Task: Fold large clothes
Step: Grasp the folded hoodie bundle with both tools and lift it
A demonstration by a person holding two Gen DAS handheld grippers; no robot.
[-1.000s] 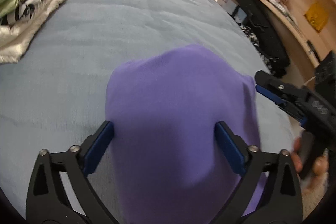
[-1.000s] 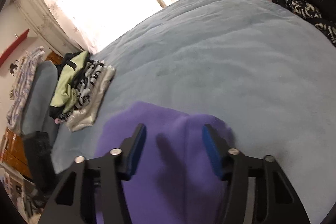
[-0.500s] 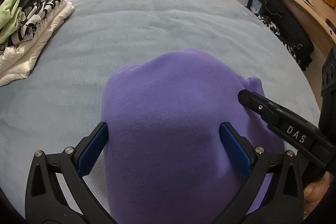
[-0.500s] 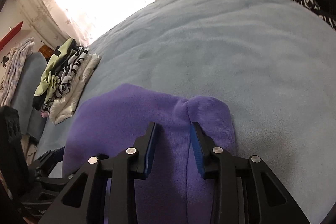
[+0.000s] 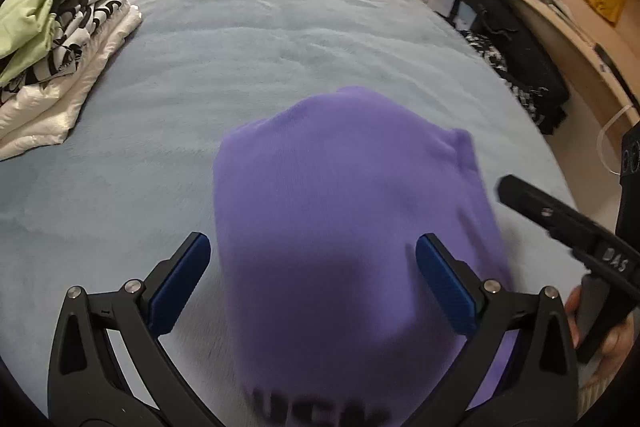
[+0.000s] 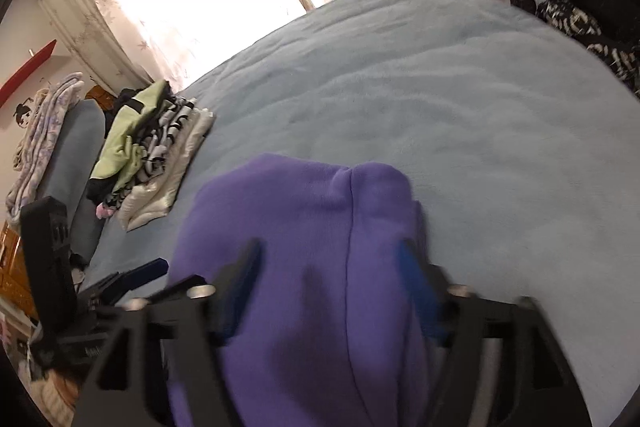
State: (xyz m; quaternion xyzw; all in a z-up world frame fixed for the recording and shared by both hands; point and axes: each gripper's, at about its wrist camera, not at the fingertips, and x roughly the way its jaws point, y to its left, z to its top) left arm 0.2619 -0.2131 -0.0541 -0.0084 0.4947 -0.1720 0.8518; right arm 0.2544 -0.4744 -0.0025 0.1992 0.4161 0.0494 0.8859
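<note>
Nearest, the purple garment point(image 5: 344, 227) is seen folded into a thick, soft bundle on the blue bedspread point(image 5: 240, 59); it is judged light and limp, best taken at a side edge or corner where the layers meet. Around the garment, the left gripper point(image 5: 312, 275) is spread wide with its jaws over both flanks, holding nothing. The right gripper point(image 6: 328, 279), blurred, is likewise spread over the garment's seam. Beyond the garment, a stack of folded clothes point(image 5: 52, 39) is seen.

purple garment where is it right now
The purple garment lies folded on the blue-grey bed, near its front edge in both wrist views, right of the folded clothes stack.
</note>
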